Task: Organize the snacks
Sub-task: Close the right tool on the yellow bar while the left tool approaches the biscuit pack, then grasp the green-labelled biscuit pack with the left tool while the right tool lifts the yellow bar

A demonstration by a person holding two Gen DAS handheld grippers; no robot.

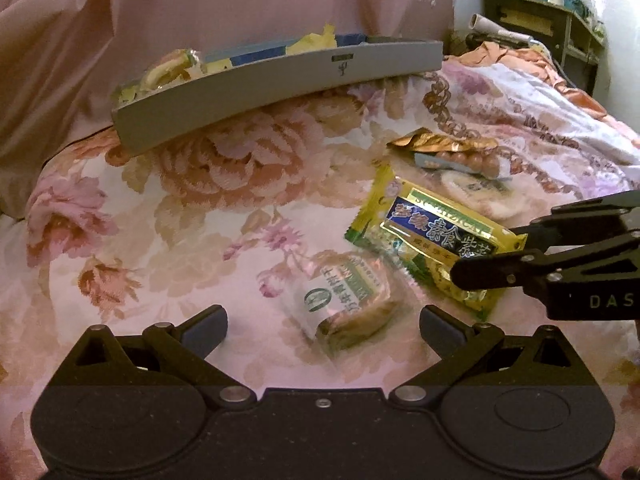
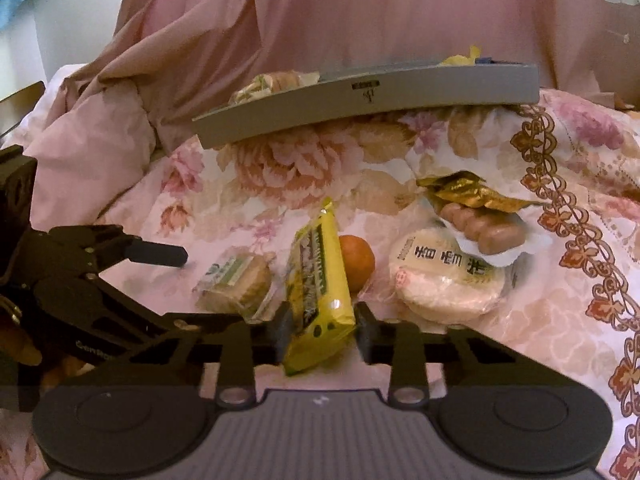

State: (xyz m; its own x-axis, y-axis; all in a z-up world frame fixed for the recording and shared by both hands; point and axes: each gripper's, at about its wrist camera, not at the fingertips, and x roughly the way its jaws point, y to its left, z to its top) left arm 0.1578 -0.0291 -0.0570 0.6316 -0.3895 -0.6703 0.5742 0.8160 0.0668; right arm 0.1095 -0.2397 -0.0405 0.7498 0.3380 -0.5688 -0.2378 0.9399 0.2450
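A: Item one, the held thing?

B: Yellow snack packet (image 2: 318, 284), green-and-blue label, foil. It stands on edge between the two pads of the right gripper (image 2: 322, 330), both pads pressing its lower end; jaws drawn in tight on it. In the left wrist view the same packet (image 1: 424, 236) lies ahead and to the right of the left gripper's jaws, with the right gripper (image 1: 516, 254) reaching in from the right edge.

A: Item two, nearest neighbours?

B: Round biscuit in clear wrap (image 2: 236, 280), just left of the right jaws, touching the bedspread. The left wrist view puts that biscuit (image 1: 348, 308) ahead of the left gripper (image 1: 323, 330), between the lines of its two fingers but beyond the tips. Jaws spread wide, nothing gripped.

A: Item three?

B: Orange fruit (image 2: 357, 264), directly behind the yellow packet. To the right of the jaws, a round pale rice cake pack (image 2: 444, 280). Behind that, a tray of brown sausage-like rolls (image 2: 480, 228) under a gold foil wrapper (image 2: 468, 192).

A: Item four, the container?

B: Grey tray (image 2: 400, 108), far beyond the jaws, resting tilted on the bedding, several wrapped snacks showing over its rim.

A: Setting?

B: Floral bedspread (image 1: 160, 240) underneath everything; pink draped cloth (image 2: 360, 12) behind the tray.
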